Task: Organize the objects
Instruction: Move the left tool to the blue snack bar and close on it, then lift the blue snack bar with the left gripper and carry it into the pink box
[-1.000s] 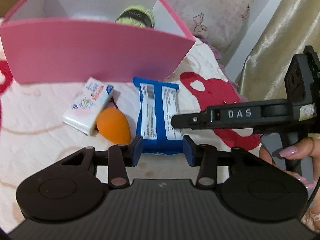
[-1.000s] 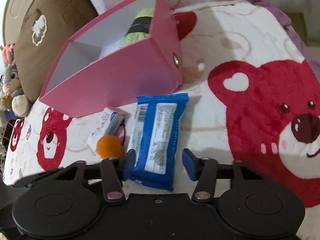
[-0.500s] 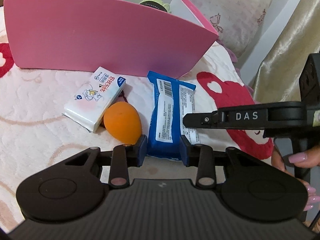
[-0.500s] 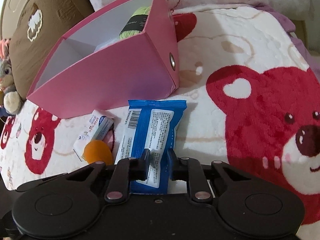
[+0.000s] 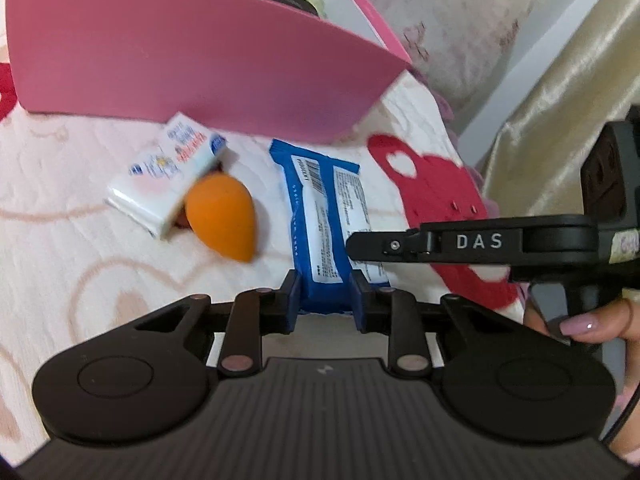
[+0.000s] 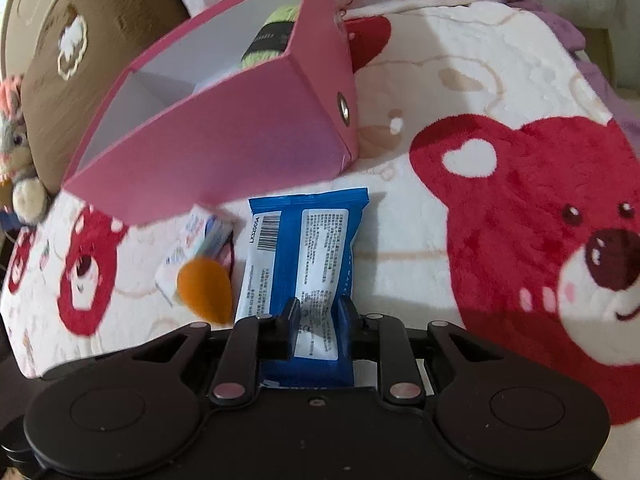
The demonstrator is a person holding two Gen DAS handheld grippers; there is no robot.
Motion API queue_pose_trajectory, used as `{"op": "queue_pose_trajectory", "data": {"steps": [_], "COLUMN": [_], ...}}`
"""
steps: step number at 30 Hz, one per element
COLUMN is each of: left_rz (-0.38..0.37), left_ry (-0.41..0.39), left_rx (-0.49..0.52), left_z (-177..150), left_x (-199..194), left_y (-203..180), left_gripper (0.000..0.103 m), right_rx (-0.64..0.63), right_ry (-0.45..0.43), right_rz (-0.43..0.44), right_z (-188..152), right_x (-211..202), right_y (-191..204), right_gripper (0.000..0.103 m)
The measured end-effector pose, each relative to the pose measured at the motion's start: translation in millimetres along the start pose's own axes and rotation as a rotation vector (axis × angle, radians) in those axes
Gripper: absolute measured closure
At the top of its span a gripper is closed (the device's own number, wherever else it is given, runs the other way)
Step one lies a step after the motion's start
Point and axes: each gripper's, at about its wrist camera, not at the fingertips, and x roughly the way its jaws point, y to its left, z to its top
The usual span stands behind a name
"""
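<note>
With jaws just closed in, left gripper (image 5: 325, 300) and right gripper (image 6: 318, 330) both clamp the blue packet's (image 6: 304, 264) near end on the bed blanket (image 6: 420, 240).

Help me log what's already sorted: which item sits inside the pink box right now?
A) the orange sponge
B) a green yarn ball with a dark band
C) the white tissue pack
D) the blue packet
B: the green yarn ball shows over the rim of the pink box, while the other three lie on the blanket in front of it.
</note>
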Motion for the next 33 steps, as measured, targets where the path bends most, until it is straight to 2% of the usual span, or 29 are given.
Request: {"op": "queue_pose_trajectory", "data": {"steps": [5, 9, 10, 13, 14, 15, 16, 17, 26, 33], "left_rz": [0.061, 0.093, 0.097, 0.082, 0.065, 0.043, 0.029, 0.029, 0.029, 0.038], "left_ry": [0.009, -0.046, -0.051, -0.047, -0.046, -0.044, -0.041, -0.042, -0.041, -0.056], "left_rx": [0.056, 0.052, 0.046, 0.009, -0.010, -0.026, -0.034, -0.037, 0.007, 0.073], "left_z": [-7, -3, -2, 1, 0, 0, -1, -1, -1, 1], "left_x": [1, 1, 2, 6, 7, 7, 8, 8, 3, -18], "left_y": [-13, -9, -6, 5, 9, 12, 13, 13, 1, -13], "left_gripper": [0.078, 0.078, 0.078, 0.078, 0.081, 0.087, 0.088, 0.088, 0.088, 0.088], "right_rx": [0.030, 0.043, 0.052, 0.081, 0.086, 0.093, 0.101, 0.104, 0.095, 0.068], "right_ry": [0.036, 0.031, 0.033, 0.038, 0.041, 0.042, 0.046, 0.044, 0.044, 0.038], "right_rz": [0.015, -0.017, -0.013, 0.014, 0.022, 0.036, 0.054, 0.054, 0.060, 0.070], "right_z": [-4, -3, -3, -3, -3, -3, -3, -3, -8, -12], "right_x": [-3, 1, 2, 7, 8, 10, 10, 11, 1, -13], "right_y": [-8, -12, -14, -17, -18, -19, -19, -19, -10, 5], "right_gripper": [0.077, 0.059, 0.058, 0.058, 0.058, 0.064, 0.068, 0.068, 0.069, 0.066]}}
